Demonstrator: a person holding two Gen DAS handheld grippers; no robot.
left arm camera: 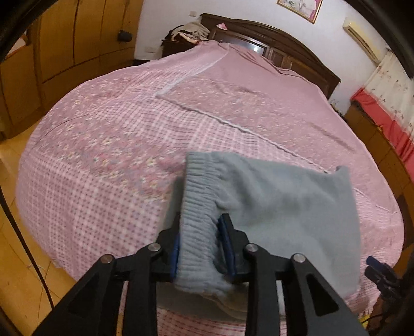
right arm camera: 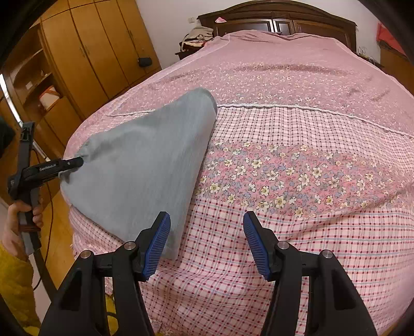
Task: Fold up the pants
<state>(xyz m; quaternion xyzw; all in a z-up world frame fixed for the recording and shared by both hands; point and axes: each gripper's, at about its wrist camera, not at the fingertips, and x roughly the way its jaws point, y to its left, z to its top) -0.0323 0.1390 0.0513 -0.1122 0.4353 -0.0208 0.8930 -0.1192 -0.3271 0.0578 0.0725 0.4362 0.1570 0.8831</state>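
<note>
Wide bed (right arm camera: 297,160) under a pink patchwork cover: checked panels, a floral band, a white trim line crossing from 9 to 3 o'clock in the right wrist view. Dark carved headboard (right arm camera: 279,18) at 12 o'clock, white wall behind. Orange-brown wardrobe (right arm camera: 98,49) at 10 o'clock, open shelves beside it. Heap of clothes (right arm camera: 198,36) on a dark stand at 11 o'clock, next to the headboard. Framed picture (left arm camera: 300,7) at 12 o'clock and air conditioner (left arm camera: 361,36) at 1 o'clock in the left wrist view; flowered curtain with red band (left arm camera: 388,103) at 3 o'clock. Yellowish floor along the bed's edge.

Grey pants (right arm camera: 139,165) folded, lying near the bed's near left corner, at 9 o'clock. Ribbed waistband (left arm camera: 199,214) bunched between the pads of the left gripper (left arm camera: 200,248), pinched there. Right gripper (right arm camera: 207,245) spread wide, nothing between its pads, left pad just at the pants' near edge; contact hard to judge.

Left wrist view blurred. Hand (right arm camera: 23,214) on the left gripper's handle cut off at the frame edge, yellow sleeve (right arm camera: 13,281) below it. Lower layers of the pants hidden beneath the top fold.
</note>
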